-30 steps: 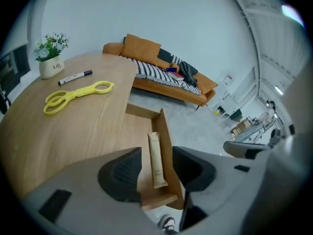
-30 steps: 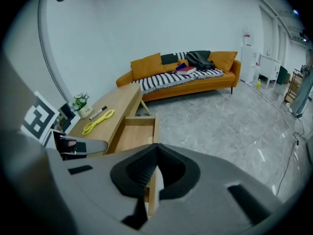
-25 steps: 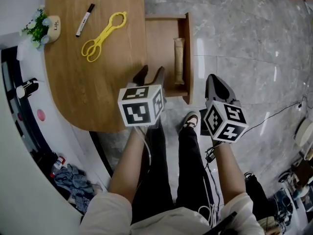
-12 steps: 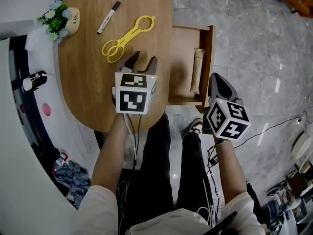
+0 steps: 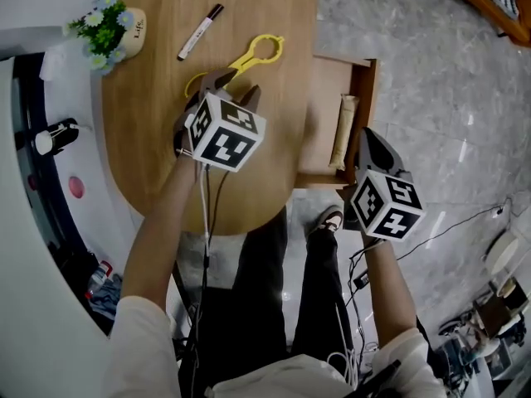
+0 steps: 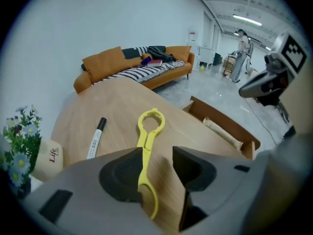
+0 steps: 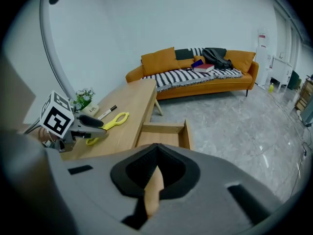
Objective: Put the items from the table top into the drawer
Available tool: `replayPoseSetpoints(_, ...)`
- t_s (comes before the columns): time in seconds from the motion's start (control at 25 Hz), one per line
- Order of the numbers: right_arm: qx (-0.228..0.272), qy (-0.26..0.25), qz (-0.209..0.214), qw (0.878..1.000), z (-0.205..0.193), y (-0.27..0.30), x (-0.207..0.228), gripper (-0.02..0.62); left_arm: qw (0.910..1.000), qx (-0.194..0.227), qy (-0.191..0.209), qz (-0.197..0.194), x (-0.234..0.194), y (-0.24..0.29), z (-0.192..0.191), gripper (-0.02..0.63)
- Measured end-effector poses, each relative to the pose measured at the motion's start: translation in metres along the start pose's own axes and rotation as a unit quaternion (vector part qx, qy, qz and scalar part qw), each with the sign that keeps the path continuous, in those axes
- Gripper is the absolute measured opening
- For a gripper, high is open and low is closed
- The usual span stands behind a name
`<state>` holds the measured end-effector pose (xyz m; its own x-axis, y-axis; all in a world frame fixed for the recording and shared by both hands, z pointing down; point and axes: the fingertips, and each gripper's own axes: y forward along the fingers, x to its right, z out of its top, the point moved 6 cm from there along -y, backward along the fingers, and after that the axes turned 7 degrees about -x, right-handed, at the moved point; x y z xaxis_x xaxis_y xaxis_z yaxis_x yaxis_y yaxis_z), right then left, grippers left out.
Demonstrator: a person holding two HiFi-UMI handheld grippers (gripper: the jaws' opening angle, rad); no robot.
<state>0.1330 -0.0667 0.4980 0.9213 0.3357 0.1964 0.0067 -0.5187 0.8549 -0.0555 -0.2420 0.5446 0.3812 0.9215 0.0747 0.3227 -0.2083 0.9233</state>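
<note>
Two spread jaws of the left claw (image 6: 157, 159) straddle the yellow tongs (image 6: 146, 138).

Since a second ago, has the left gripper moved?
Yes. The left gripper went forward across the table, away from the drawer corner, and its open jaws now straddle the yellow tongs at the handle.

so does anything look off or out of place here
Nothing stands out. The yellow tongs and marker lie flat on the table, the flower pot stands upright, and the open drawer holds one beige roll lying along one wall.
</note>
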Motion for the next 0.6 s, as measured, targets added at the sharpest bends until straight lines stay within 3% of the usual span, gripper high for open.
replayPoseSetpoints(0.12,-0.004,0.007,-0.001,1.000,-0.002,0.004,-0.006,-0.008,0.9998,-0.010,0.019,0.002,-0.022,0.005,0.001,0.175)
replayPoseSetpoints(0.4,-0.019,0.010,-0.005,1.000,-0.011,0.015,-0.016,-0.008,0.9951,-0.045,0.080,-0.038,-0.038,0.021,-0.002,0.175)
replayPoseSetpoints(0.6,-0.019,0.017,-0.007,1.000,-0.010,0.016,-0.020,-0.008,0.9924,-0.057,0.086,-0.068,-0.035,0.025,-0.002,0.155)
